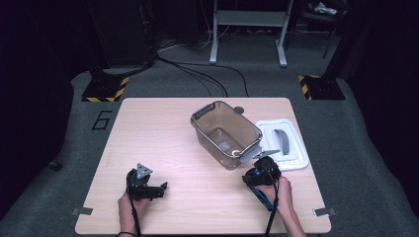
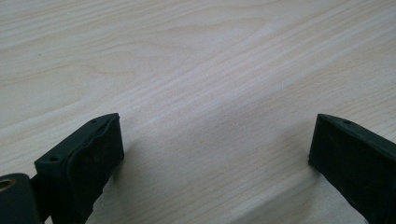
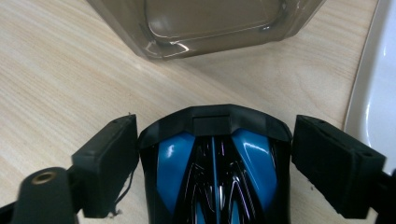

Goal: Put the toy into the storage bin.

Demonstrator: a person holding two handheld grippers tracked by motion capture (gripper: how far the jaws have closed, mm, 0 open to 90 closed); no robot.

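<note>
At the bottom of the high view we see two forearms coming in, each hand holding a tool. Lower left, the left gripper [image 1: 160, 188] rests low over the table [image 1: 163, 128], its grey three-cornered plate on top; in the left gripper view its jaws stand wide apart with nothing but bare pale wood grain between them. Lower right of the high view, the right gripper [image 1: 264, 165] is held near the table's right half. In the right gripper view we find a glossy blue and black object [image 3: 212, 163], a smooth curved shell with a black front edge, lying on the wood between the two black jaws. The left pad looks to be touching its side, while a thin gap appears to remain at the right pad, so we judge the jaws not yet pressed onto it; with no clear clamp visible, we call them open around the object. Just beyond it, at the top of that view and near the middle of the high view, stands a clear brownish plastic container [image 1: 225, 133] with grey latches at its ends, open-topped. To its right, touching or just beside it, lies a white lid [image 1: 289, 143] flat on the table. Farther off, at the top of the high view, we see grey carpet, black cables and metal stand legs.
</note>
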